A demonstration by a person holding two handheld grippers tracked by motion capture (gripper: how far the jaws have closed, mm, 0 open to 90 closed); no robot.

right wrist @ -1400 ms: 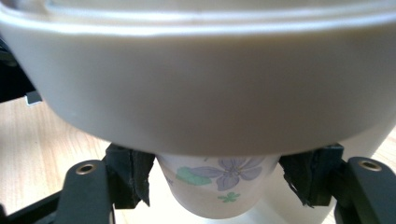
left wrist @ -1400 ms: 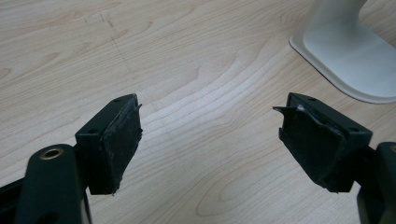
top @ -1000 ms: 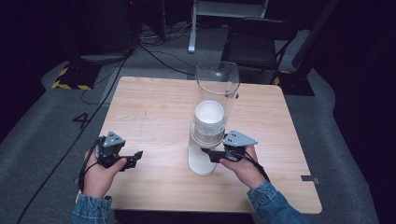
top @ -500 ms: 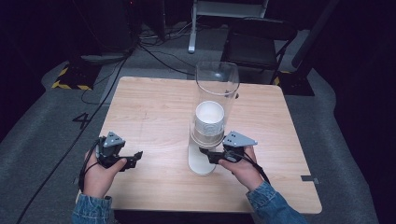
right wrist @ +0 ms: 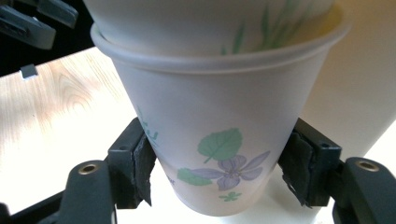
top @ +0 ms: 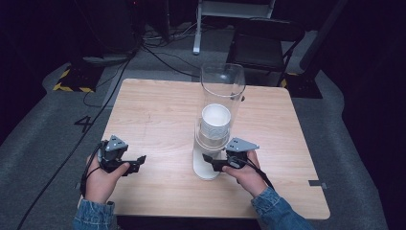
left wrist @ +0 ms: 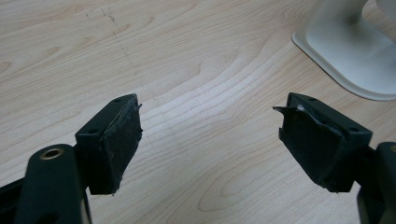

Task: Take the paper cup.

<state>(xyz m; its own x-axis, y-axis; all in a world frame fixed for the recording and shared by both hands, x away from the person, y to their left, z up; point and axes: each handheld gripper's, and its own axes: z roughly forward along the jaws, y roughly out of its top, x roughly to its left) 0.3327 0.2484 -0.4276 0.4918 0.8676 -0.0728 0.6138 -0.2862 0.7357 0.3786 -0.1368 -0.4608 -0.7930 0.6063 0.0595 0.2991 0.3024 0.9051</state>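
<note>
chair (top: 261, 48) behind table | floor cables (top: 158, 52) | hazard-striped tape (top: 72, 87) left

The left gripper (left wrist: 208, 140) hangs just above the bare wooden table (left wrist: 187, 60), jaws spread wide with nothing between; a white stand base (left wrist: 348, 51) sits at upper right.

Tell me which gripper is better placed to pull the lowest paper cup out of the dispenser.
The right gripper. Its fingers already press both sides of the bottom cup under the clear tube. The left gripper is open over bare table, away from the dispenser.
</note>
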